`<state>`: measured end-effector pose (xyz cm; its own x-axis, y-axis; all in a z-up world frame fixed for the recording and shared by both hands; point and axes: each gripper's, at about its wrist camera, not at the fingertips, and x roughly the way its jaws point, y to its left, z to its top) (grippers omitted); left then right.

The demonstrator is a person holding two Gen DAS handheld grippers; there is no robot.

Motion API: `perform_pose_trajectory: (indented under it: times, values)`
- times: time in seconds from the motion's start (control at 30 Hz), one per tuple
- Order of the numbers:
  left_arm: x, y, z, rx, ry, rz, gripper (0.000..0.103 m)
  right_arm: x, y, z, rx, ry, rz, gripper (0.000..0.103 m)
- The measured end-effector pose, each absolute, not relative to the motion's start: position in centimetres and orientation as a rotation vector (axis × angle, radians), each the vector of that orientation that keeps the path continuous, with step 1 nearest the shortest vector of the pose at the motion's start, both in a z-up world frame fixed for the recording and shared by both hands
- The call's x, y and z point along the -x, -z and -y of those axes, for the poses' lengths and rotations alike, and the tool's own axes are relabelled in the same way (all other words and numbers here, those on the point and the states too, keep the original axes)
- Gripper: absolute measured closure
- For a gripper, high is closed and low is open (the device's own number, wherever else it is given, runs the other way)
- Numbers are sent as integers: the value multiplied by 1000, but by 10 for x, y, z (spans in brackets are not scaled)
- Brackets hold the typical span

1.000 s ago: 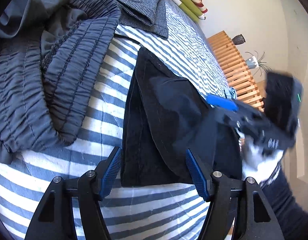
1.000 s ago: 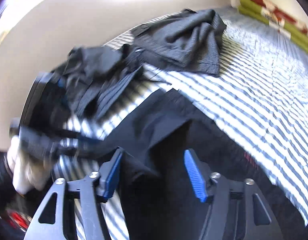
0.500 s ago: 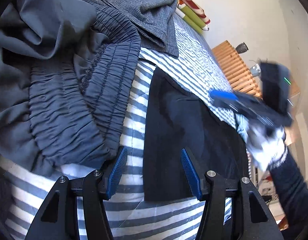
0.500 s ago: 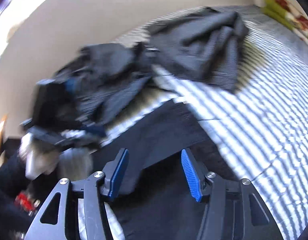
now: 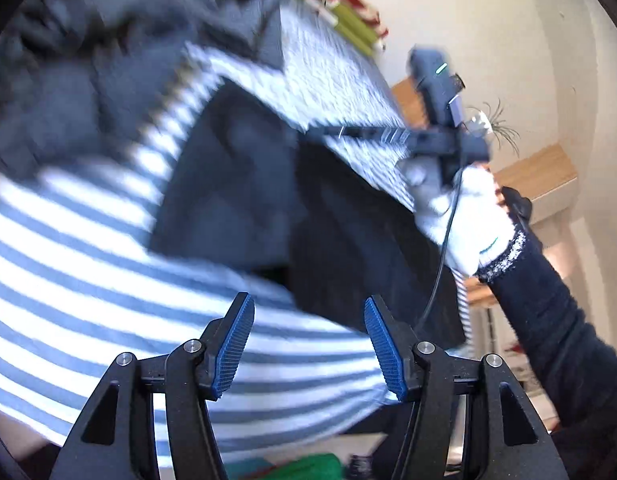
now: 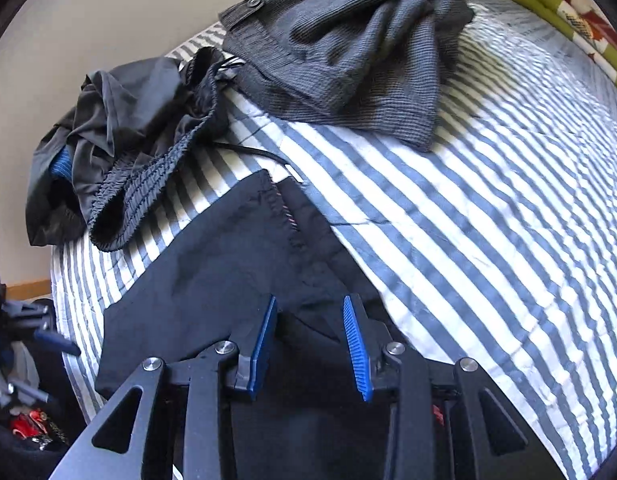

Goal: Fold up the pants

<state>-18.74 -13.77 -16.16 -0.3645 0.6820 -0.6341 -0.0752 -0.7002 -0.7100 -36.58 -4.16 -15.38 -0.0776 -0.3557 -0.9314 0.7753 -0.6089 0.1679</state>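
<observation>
Looking through the left wrist view, the left gripper (image 5: 308, 344) hangs with fingers released over bare striped bed (image 5: 88, 272); the black pants (image 5: 244, 184) lie off at 12 o'clock, their long axis running toward 4 o'clock under the right gripper (image 5: 308, 133).

Through the right wrist view, the right gripper (image 6: 310, 346) sits over the pants (image 6: 212, 280), fingers just been closing with black cloth between them, not yet pinched. The right hand is nearer.
</observation>
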Motion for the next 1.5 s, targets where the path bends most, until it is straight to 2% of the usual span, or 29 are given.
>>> perform_pose_trajectory:
  times: [0.17, 0.3, 0.4, 0.63, 0.83, 0.97, 1.03, 1.07, 1.13, 1.2, 1.27, 1.33, 1.4, 1.5]
  values:
    - [184, 157, 76, 1403, -2052, 641, 42, 337, 108, -34, -1346, 1904, -455, 71]
    - [187, 141, 39, 1373, -2023, 549, 42, 296, 67, -153, -1368, 2160, -467, 66]
    - [189, 134, 5, 1356, -1989, 475, 42, 268, 59, -241, -1450, 2369, -433, 63]
    - [181, 143, -101, 1380, -1894, 274, 42, 205, 92, -460, -1741, 2704, 48, 57]
    - [171, 145, -168, 1394, -1887, 68, 41, 202, 136, -506, -1767, 2622, 386, 50]
    - [173, 157, -186, 1448, -1874, -30, 40, 230, 164, -500, -1769, 2507, 480, 45]
    - [179, 161, -185, 1460, -1869, -29, 40, 242, 177, -494, -1789, 2440, 509, 45]
    - [180, 164, -184, 1466, -1865, -19, 40, 243, 183, -491, -1784, 2409, 532, 40]
    - [182, 167, -179, 1480, -1859, 3, 40, 239, 183, -483, -1731, 2417, 528, 40]
    - [184, 170, -178, 1491, -1854, 19, 40, 234, 181, -474, -1709, 2440, 490, 55]
    - [186, 170, -179, 1491, -1852, 18, 40, 231, 180, -472, -1705, 2477, 506, 79]
    - [187, 168, -178, 1491, -1845, 23, 40, 225, 169, -472, -1658, 2507, 574, 93]
    - [187, 166, -177, 1488, -1838, 34, 40, 219, 148, -464, -1619, 2549, 557, 94]
    - [187, 156, -167, 1473, -1858, 44, 40, 208, 109, -446, -1566, 2650, 372, 94]
